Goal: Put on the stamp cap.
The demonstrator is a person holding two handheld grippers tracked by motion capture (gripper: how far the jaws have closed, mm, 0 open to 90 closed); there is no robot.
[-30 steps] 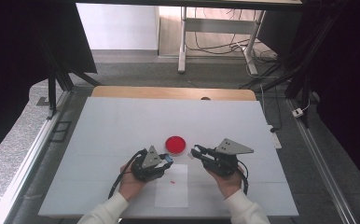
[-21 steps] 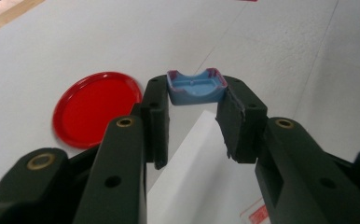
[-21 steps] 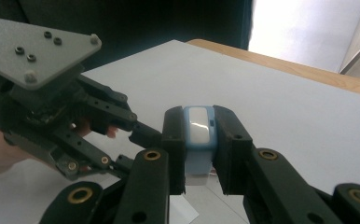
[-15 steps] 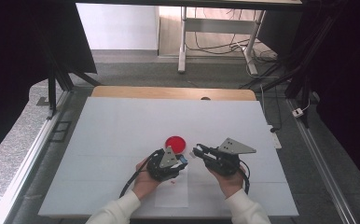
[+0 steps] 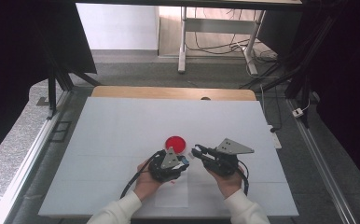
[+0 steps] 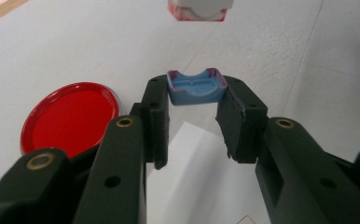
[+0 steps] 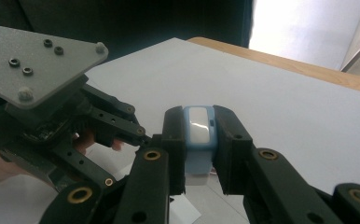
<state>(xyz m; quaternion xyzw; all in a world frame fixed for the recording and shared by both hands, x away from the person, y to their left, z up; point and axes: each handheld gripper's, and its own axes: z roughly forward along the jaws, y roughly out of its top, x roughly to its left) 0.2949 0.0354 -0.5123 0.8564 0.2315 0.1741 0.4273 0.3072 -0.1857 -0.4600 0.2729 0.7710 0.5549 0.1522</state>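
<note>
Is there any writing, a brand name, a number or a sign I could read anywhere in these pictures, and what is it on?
No readable text anywhere.
Sheet of paper: a red outline mark at its lower edge, cut off by the frame; no letters can be made out.
Red dish: plain, no label.
Blue piece in the left gripper: no marking.
Blue and white piece in the right gripper: no marking.

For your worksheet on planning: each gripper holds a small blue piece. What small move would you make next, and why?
Probably ease the left gripper toward the right gripper: its open blue tray already faces the blue-and-white piece, which hangs just ahead, apart, so closing the gap would let them meet.
</note>
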